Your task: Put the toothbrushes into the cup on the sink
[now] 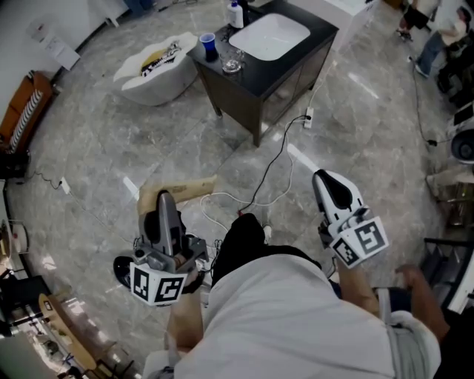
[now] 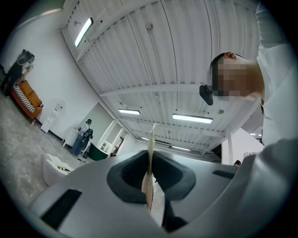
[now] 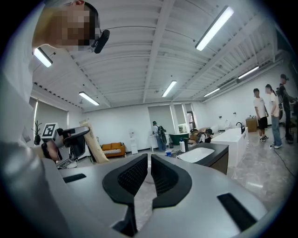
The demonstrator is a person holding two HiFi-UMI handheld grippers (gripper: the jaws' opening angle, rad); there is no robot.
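Note:
My left gripper (image 1: 164,198) hangs low at my left side, shut on a flat beige pack (image 1: 185,189) that sticks out past the fingers. In the left gripper view this pack (image 2: 151,158) stands edge-on between the pads and points at the ceiling. I cannot see any toothbrush on its own. At my right, my right gripper (image 1: 324,178) is shut with nothing in it (image 3: 149,174). The black sink cabinet (image 1: 296,55) stands far ahead, with a blue cup (image 1: 209,46) and a glass cup (image 1: 232,63) on its left end.
A white bottle (image 1: 235,15) stands beside the basin. A white tub-like seat (image 1: 152,70) lies left of the cabinet. Cables and a power strip (image 1: 308,117) cross the marble floor between me and the cabinet. People (image 3: 265,109) stand at the far right.

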